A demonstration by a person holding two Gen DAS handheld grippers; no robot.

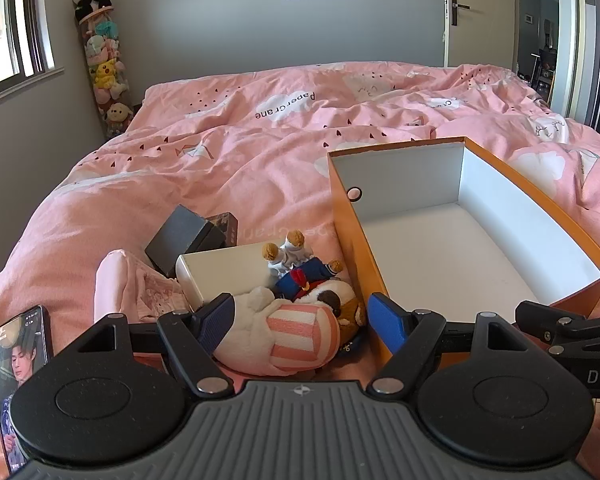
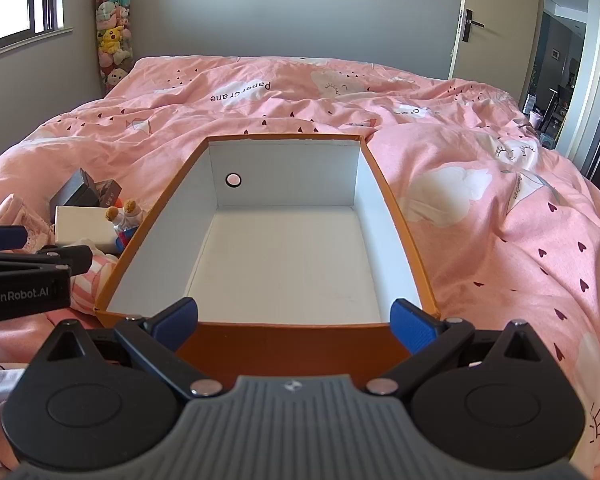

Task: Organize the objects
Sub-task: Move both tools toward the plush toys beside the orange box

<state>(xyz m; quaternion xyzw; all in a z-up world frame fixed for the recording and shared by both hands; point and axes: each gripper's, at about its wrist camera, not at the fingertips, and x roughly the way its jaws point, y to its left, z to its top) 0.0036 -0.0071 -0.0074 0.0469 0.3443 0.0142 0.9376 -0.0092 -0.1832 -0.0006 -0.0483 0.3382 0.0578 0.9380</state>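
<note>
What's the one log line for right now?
left gripper: open around plush toy | right gripper: open | orange box: empty

Orange box (image 2: pixel 396 216): matt card, smooth white lining. Duvet (image 1: pixel 240 152): soft printed cloth, creased. Striped plush toy (image 1: pixel 288 332): fleecy fabric. Phone (image 1: pixel 18 384): glossy screen. Dark small box (image 1: pixel 176 236): apparently matt card. Left gripper (image 1: pixel 300 320): ribbed blue pads, matt black plastic.

I am holding my left black two-finger gripper with blue pads (image 1: pixel 302 320) low and level, its jaws spread wide apart and gripping nothing. I am holding my right black two-finger gripper with blue pads (image 2: pixel 296 322) just beside it, also level, jaws spread wide and closing on nothing. Both are pointing forward, side by side.
</note>
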